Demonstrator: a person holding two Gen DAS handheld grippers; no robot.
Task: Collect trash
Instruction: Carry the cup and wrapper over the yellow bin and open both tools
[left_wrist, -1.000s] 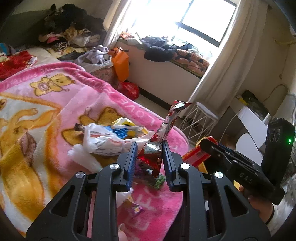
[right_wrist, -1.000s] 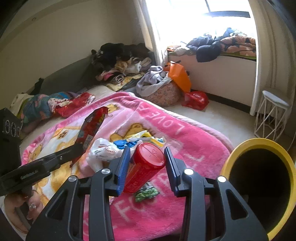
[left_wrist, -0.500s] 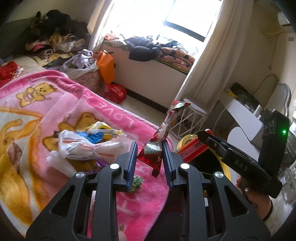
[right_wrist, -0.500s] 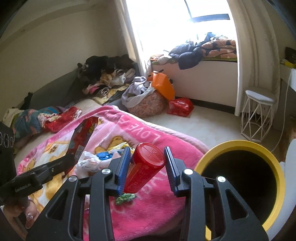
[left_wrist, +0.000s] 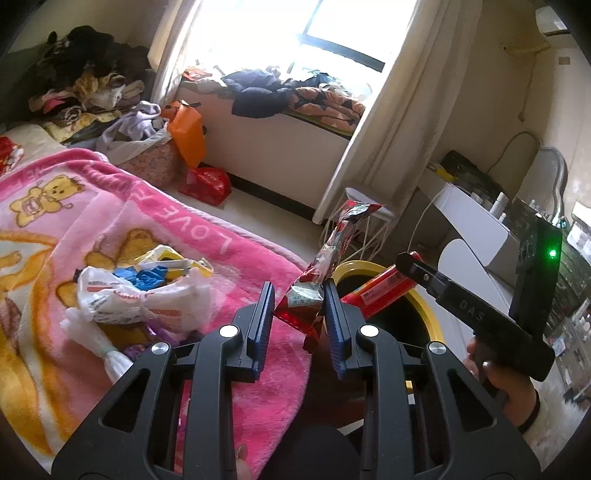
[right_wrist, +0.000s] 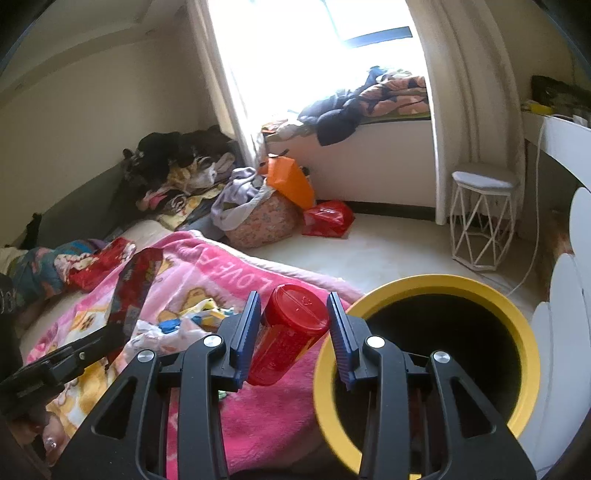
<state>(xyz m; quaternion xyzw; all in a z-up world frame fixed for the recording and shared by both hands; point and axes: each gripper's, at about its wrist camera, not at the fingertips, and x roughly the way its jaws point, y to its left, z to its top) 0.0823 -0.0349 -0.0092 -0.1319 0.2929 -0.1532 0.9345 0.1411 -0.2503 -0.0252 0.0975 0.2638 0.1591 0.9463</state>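
Since a second ago: both grippers have swung across the bed toward the yellow-rimmed bin (right_wrist: 517, 332), which now fills the lower right of the right wrist view and sits just beyond the left gripper's fingertips; the pile of litter on the blanket has slid off to the left
Left gripper (left_wrist: 298, 317): clamped on the lower end of a red foil snack wrapper (left_wrist: 332, 254), blue pads pressing it from both sides
Snack wrapper: stands up and tilts right beyond the fingertips, its silvery torn top well above them, its lower corner hanging between the jaws
Right gripper (right_wrist: 293, 326): closed on a red plastic cup with a lid (right_wrist: 291, 332), gripped across its body just under the lid
Red cup: tilted, lid end pointing away from the fingers and a little right, its base below and left between the pads; it hangs over the pink blanket edge, just left of the bin's rim
Bin: dark inside, to the right of the right gripper's right finger, which overlaps its rim in view
Pink teddy-bear blanket (left_wrist: 155, 221): left of and below both grippers
Leftover litter: a white plastic bag with blue scraps (left_wrist: 144, 291), left of the left gripper's fingers, resting on the blanket
Person's hand (left_wrist: 506, 387): wrapped round the right gripper's handle, lower right of the left wrist view
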